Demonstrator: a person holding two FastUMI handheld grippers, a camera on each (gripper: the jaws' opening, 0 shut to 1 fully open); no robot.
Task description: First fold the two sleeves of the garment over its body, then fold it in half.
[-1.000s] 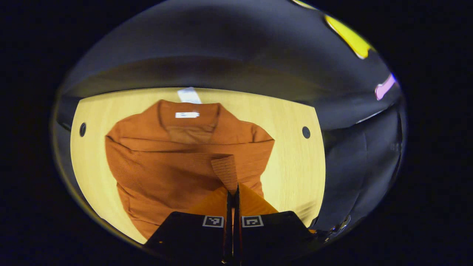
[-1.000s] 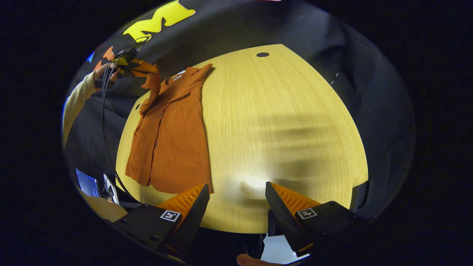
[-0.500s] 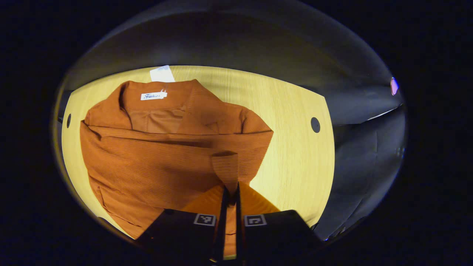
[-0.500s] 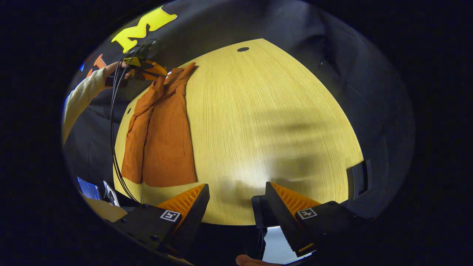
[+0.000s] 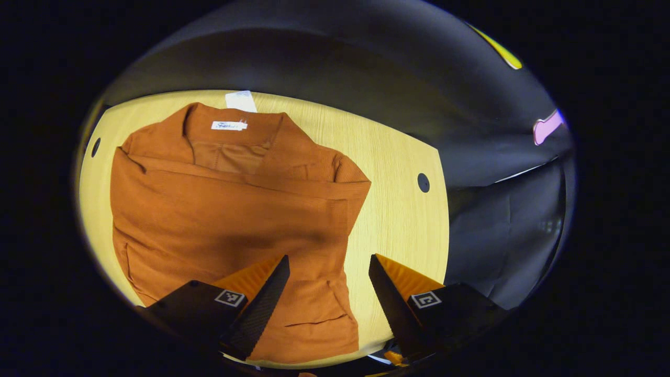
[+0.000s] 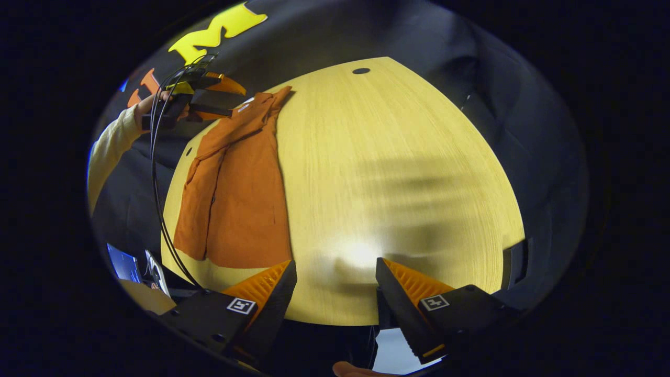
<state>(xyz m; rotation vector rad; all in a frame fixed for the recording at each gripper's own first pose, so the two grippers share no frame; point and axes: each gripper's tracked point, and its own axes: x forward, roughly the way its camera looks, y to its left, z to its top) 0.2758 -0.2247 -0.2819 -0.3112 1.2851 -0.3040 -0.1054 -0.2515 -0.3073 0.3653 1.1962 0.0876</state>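
Observation:
An orange garment [image 5: 225, 209] lies flat on the wooden table [image 5: 398, 220], collar at the far edge, with a sleeve folded across its body. My left gripper [image 5: 328, 262] hangs open just above the garment's near right part, nothing between its fingers. In the right gripper view the same garment [image 6: 241, 193] lies at the table's left side, and the left gripper [image 6: 212, 94] hovers open above its collar end, held by a hand in a pale sleeve [image 6: 110, 152]. My right gripper [image 6: 336, 267] stands open over the near edge of the table [image 6: 398, 173], well to the right of the garment.
A white tag [image 5: 239, 100] sticks out past the collar. Round holes [image 5: 423, 183] mark the table's corners. Black cables [image 6: 157, 199] hang from the left gripper down past the table's left edge. Black cloth walls surround the table.
My left gripper has opened and let go of the sleeve cuff, which now lies flat on the body. The right gripper has stayed open with little movement.

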